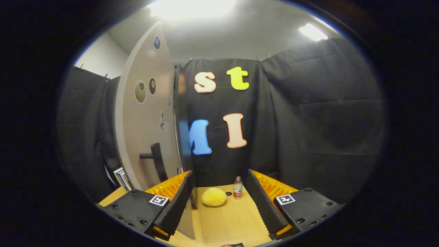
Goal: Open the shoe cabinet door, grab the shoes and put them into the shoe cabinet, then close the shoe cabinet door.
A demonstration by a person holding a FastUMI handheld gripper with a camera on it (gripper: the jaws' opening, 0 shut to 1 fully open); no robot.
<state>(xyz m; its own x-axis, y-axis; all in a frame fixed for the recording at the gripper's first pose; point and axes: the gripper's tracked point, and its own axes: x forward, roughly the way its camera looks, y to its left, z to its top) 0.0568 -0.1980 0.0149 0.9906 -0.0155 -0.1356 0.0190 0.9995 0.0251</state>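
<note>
Gripper (219, 202) spread wide, holding nothing, fingers angled apart over a light wooden tabletop (226, 223). Shoe cabinet door (147, 113) swung open, standing upright just ahead of and above the left finger (176, 202), its pale grey face turned this way; lower edge of the door dropping down beside that finger's inner side, contact not clear. Dark bar handle (156, 161) sticking out from the door's lower part, well above the left finger, not gripped. Several small round and oval stickers (140, 92) scattered on the door face. Cabinet body (180, 116) seen only as a thin dark edge behind the door's far side; interior hidden. Between the fingers and beyond their tips, a yellow rounded fuzzy object (213, 197) resting on the tabletop, possibly a plush slipper, hard to tell for sure; apart from both fingers. Just right of it, nearer the right finger (264, 202), a small clear bottle (237, 188) standing upright, with a small dark cap-like item (228, 193) lying between bottle and yellow object. Left of the door, low down, a stack of books or boxes (120, 178) leaning by the wall. Ceiling lights (312, 32) on overhead.
</note>
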